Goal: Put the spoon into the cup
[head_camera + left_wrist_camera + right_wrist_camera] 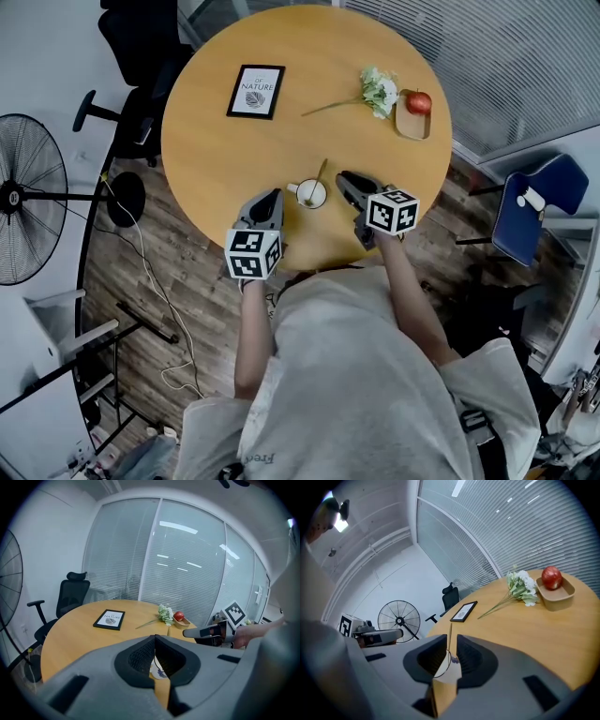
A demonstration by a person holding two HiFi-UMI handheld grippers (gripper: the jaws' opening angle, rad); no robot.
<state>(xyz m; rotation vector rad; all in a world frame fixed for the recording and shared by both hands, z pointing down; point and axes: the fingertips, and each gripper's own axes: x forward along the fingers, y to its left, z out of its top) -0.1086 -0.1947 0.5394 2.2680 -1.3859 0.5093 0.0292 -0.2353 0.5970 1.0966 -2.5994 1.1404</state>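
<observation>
A white cup [310,194] stands near the front edge of the round wooden table [211,159]. The wooden spoon [322,172] stands in it, with the handle leaning toward the far right. My left gripper [274,196] sits just left of the cup, apart from it, with its jaws touching at the tips. In the left gripper view [155,639] the cup [158,670] shows below the joined tips. My right gripper [345,176] is just right of the cup with a narrow gap between its jaws. Through that gap [451,641] I see the spoon handle [450,637], which it does not hold.
A framed picture [256,91] lies at the far left of the table. A flower sprig [378,91] and a red apple [418,102] on a small wooden tray [411,125] are at the far right. A fan [23,199], a black office chair [141,37] and a blue chair [539,206] surround the table.
</observation>
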